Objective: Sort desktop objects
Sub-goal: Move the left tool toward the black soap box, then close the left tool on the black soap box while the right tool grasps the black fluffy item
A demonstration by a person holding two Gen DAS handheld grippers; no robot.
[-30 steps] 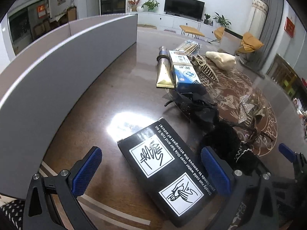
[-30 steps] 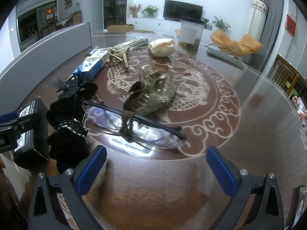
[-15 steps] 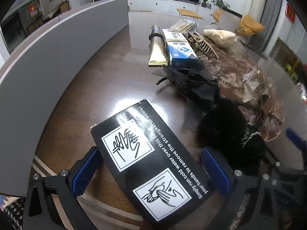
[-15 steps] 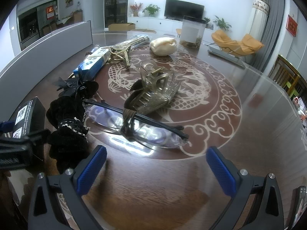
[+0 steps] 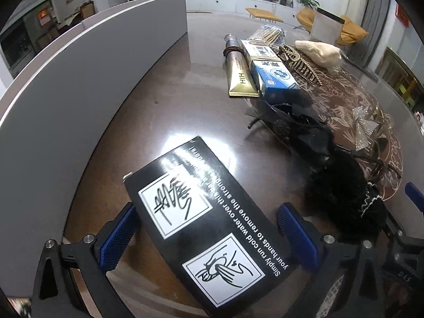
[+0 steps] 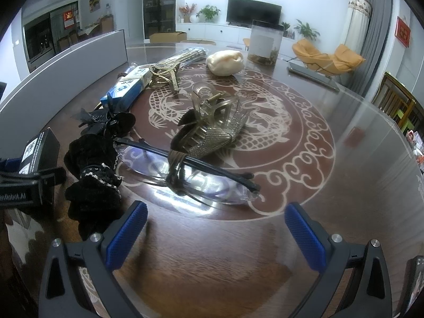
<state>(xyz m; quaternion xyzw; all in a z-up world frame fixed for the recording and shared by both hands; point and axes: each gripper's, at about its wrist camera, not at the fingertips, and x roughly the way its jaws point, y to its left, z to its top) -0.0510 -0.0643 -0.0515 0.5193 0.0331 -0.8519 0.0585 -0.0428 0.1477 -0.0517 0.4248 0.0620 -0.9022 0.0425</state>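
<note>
A black box (image 5: 201, 212) printed with hand-washing pictures lies on the brown table, between the blue pads of my left gripper (image 5: 206, 235). That gripper is open and straddles the box, which nearly fills the gap. The right wrist view shows the same box (image 6: 39, 145) at far left with the left gripper around it. My right gripper (image 6: 214, 235) is open over bare table, just short of the glasses (image 6: 190, 169). A rhinestone claw clip (image 6: 212, 129) rests on the glasses. A black scrunchie (image 6: 90, 169) lies to their left.
A grey partition (image 5: 79, 79) curves along the table's left side. Further back lie a black bow clip (image 5: 299, 129), a blue medicine box (image 5: 275, 76), a gold tube (image 5: 239, 76), a gold hair clip (image 5: 302, 63) and a cream cloth (image 5: 318, 50). A clear container (image 6: 265, 42) stands at the far edge.
My left gripper has moved forward over the black box, which now sits between its pads. The finger gap is unchanged. The right gripper has stayed still.
</note>
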